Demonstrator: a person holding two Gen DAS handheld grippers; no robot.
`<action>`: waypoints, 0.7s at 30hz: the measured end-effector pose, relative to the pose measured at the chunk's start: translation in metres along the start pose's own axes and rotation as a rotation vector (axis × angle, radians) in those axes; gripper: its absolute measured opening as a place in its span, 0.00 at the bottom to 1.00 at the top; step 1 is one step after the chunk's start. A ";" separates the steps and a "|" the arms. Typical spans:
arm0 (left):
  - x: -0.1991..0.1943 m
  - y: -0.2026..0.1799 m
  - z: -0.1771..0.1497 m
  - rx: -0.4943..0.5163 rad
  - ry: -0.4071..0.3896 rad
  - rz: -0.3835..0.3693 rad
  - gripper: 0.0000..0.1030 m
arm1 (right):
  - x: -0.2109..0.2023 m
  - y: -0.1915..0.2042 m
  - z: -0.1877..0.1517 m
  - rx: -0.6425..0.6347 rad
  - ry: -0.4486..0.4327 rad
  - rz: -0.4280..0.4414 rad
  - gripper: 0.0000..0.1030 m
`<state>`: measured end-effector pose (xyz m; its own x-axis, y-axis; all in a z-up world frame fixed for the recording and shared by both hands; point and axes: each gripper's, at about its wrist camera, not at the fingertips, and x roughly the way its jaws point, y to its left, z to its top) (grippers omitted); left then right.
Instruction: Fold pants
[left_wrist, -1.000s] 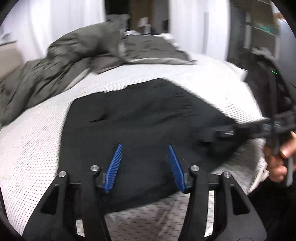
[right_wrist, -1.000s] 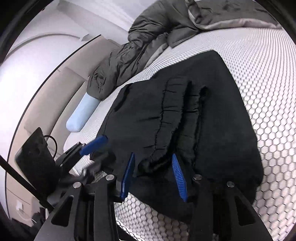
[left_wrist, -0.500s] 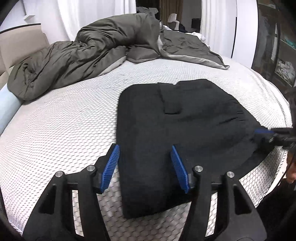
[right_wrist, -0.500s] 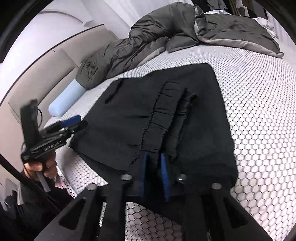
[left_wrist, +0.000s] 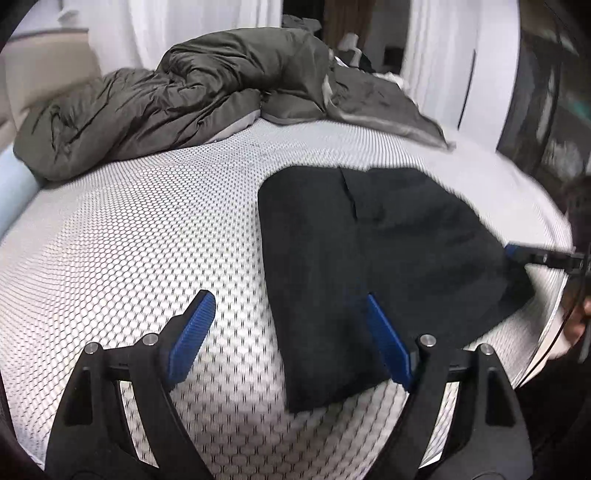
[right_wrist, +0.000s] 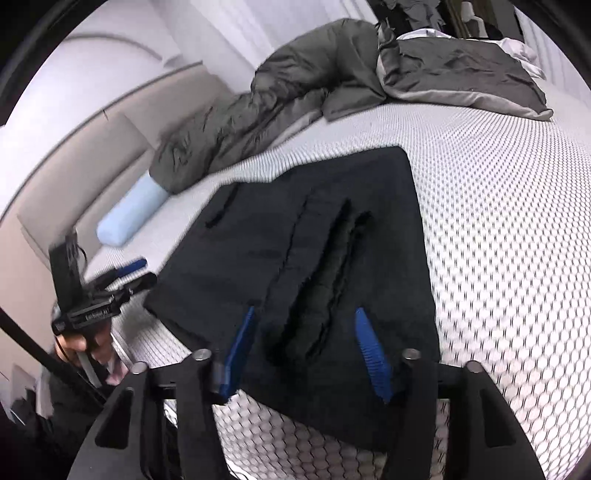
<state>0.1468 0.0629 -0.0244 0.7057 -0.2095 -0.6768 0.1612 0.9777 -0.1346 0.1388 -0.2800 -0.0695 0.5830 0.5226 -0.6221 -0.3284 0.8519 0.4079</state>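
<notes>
Black pants (left_wrist: 369, 258) lie folded into a compact stack near the bed (left_wrist: 129, 240) edge, within reach of both hands. Left hand-held gripper (left_wrist: 286, 332) jaws are opening beside the stack, empty. Right hand-held gripper (right_wrist: 304, 349) jaws are opening over the bunched waistband, pads clear; likely releasing after the fold.

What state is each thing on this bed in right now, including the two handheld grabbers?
Black pants: folded into a compact stack, lying flat on the mattress, gripped by nothing.
Left gripper: jaws opening, one edge of the pants between them, not pinched.
Right gripper: jaws opening over the bunched waistband, pads clear of it.
Grey duvet: crumpled in a heap.
Blue pillow: lying by the headboard.
</notes>
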 end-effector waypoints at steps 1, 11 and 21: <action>0.004 0.004 0.008 -0.018 0.003 0.000 0.78 | 0.002 -0.002 0.007 0.016 -0.006 0.011 0.63; 0.092 0.035 0.099 -0.107 0.139 -0.041 0.72 | 0.077 -0.030 0.098 0.070 0.127 -0.027 0.46; 0.105 0.066 0.100 -0.206 0.150 -0.034 0.64 | 0.052 -0.030 0.118 -0.070 0.078 -0.096 0.61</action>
<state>0.3007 0.1036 -0.0321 0.5895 -0.2527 -0.7673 0.0285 0.9557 -0.2929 0.2669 -0.2820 -0.0352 0.5556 0.4373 -0.7072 -0.3265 0.8970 0.2980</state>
